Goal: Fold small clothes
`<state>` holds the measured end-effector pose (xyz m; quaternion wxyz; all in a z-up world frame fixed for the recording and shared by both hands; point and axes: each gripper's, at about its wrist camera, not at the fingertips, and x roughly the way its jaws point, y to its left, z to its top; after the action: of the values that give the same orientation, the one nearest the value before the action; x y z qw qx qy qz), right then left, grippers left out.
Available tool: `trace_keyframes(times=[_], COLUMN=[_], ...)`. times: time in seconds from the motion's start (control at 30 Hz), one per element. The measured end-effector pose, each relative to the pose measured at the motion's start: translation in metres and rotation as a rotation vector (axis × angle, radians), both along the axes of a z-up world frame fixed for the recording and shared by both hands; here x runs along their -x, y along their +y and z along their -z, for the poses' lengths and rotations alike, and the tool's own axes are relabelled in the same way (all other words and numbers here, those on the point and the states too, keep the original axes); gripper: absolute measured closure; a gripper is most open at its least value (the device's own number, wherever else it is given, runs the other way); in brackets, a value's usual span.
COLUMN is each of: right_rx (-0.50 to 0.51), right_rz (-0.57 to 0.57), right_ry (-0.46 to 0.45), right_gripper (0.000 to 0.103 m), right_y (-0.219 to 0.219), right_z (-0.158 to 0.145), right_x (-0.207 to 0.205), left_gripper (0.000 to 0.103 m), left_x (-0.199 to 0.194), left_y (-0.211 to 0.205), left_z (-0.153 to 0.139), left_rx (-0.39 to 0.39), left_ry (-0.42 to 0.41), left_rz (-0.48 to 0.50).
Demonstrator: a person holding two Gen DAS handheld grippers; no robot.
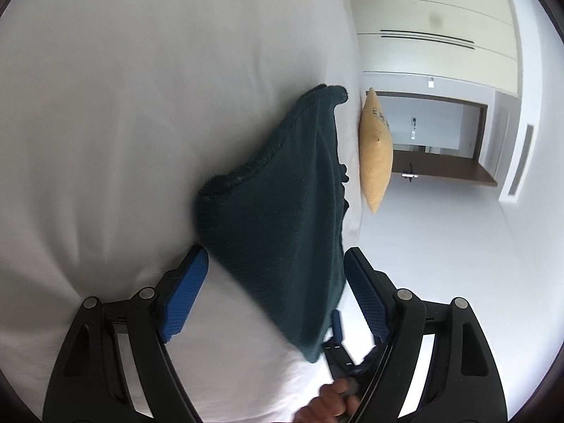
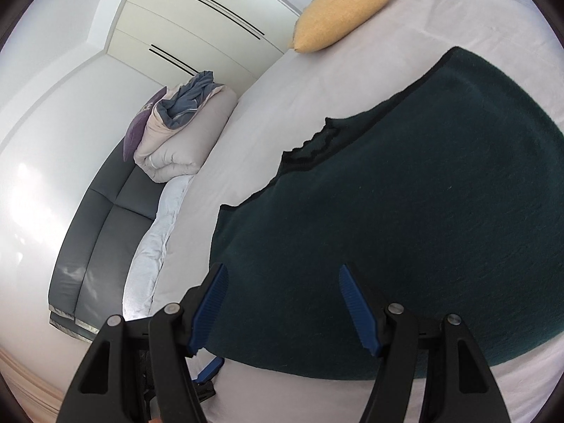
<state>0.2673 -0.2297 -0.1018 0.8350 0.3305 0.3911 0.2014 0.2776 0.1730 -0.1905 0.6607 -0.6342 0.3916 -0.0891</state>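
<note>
Lying on white bed (image 2: 352,81), green garment (image 2: 405,218), yellow pillow (image 2: 342,10) beyond

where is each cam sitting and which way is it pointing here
Left wrist: rides on the left gripper, looking along its open fingers across the white bed at the dark green garment, toward the yellow pillow and a doorway; a hand on the right gripper's handle shows at the bottom.
Right wrist: rides on the right gripper, fingers open over the garment, facing the folded duvet and wardrobe.
Shared: the garment, bed and yellow pillow.
</note>
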Motion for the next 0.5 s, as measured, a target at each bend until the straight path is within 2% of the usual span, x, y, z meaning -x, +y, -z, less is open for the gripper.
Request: trace_keyframes(times=[0.27, 0.4, 0.5], right_rx=[0.000, 0.016, 0.034], right_rz=[-0.017, -0.031, -0.042], right_ry=[0.011, 0.011, 0.005], right_gripper=[0.034, 0.034, 0.034], right_y=[0.008, 0.016, 0.020], right_z=[0.003, 0.003, -0.001], right_x=[0.000, -0.006, -0.013], left_gripper=[0.024, 0.024, 0.025], left_x=[-0.018, -0.029, -0.031], left_y=[0.006, 0.004, 0.006], left_z=[0.015, 0.015, 0.012], left_rx=[0.147, 0.176, 0.159], left_ry=[0.013, 0.000, -0.026], left_rz=[-0.106, -0.131, -0.109])
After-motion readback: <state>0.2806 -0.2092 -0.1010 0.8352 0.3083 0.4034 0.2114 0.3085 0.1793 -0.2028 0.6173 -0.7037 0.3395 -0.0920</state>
